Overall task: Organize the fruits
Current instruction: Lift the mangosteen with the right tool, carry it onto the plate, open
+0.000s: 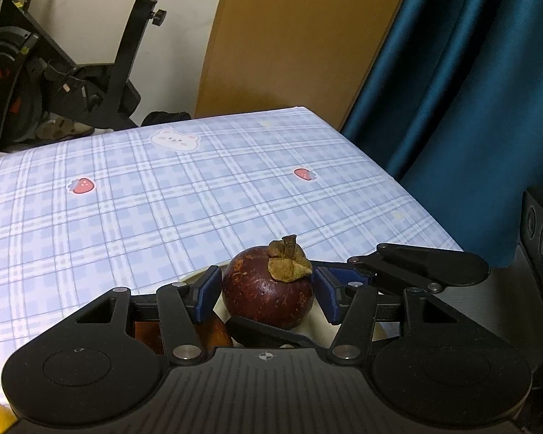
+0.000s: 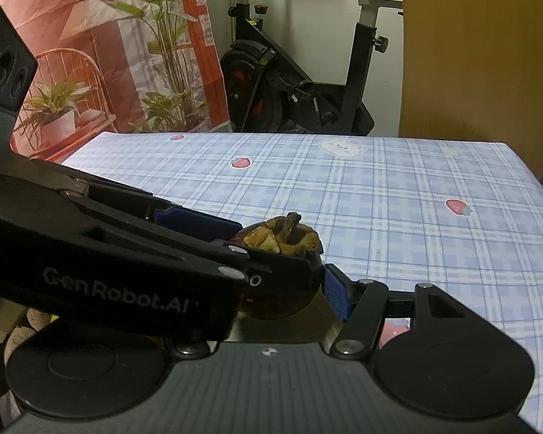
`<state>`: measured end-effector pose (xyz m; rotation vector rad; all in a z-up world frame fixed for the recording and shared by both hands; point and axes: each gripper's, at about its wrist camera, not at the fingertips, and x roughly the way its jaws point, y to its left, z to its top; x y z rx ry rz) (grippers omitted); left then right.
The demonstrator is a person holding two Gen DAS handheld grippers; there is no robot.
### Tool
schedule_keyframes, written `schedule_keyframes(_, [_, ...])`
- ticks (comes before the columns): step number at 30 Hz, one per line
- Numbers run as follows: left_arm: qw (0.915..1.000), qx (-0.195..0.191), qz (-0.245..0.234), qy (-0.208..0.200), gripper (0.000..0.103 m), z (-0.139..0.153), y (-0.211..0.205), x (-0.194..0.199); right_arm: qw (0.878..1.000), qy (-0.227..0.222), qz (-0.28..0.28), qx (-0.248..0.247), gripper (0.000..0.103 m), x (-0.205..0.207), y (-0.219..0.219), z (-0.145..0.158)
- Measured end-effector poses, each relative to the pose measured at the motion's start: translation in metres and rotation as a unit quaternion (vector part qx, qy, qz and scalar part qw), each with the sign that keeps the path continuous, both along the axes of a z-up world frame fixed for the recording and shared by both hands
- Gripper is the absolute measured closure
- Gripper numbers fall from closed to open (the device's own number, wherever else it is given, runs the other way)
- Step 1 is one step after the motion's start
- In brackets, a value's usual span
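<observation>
A dark purple mangosteen [image 1: 268,296] with a dry brown calyx sits between the blue pads of my left gripper [image 1: 268,294], which is shut on it. It hangs just over a white plate [image 1: 198,275] at the near edge of the table. In the right wrist view the same mangosteen [image 2: 271,305] lies between the fingers of my right gripper [image 2: 271,300]. The right blue pad [image 2: 337,293] rests against the fruit. Its left pad is hidden behind the left gripper's fingers [image 2: 199,253], which cross in from the left.
An orange-brown fruit [image 1: 215,332] lies on the plate under my left gripper. The table wears a blue check cloth [image 1: 199,199] with strawberry prints. Behind it stand an exercise bike [image 2: 289,83] and a wooden panel [image 1: 300,43], and a blue curtain [image 1: 470,108] hangs to the right.
</observation>
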<state>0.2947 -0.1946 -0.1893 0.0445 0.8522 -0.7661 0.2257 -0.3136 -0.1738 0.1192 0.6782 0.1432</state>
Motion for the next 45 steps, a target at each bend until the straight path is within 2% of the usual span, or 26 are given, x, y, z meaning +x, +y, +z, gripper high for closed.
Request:
schedule_keyframes(26, [0.9996,-0.001,0.026,-0.008,0.046,0.000,0.009,0.003,1.000,0.017,0.004,-0.025,0.039,0.018,0.013,-0.009])
schedule_keyframes(36, [0.9989,-0.009,0.043,-0.016,0.045,0.012,0.024,-0.003,0.999,0.004,0.006,-0.041,0.038,0.014,0.016,0.007])
schedule_keyframes(45, [0.9970,-0.013,0.068,-0.035,0.044,0.030,0.054,-0.014,0.999,-0.015,0.012,-0.045,0.038,0.003,0.026,0.024])
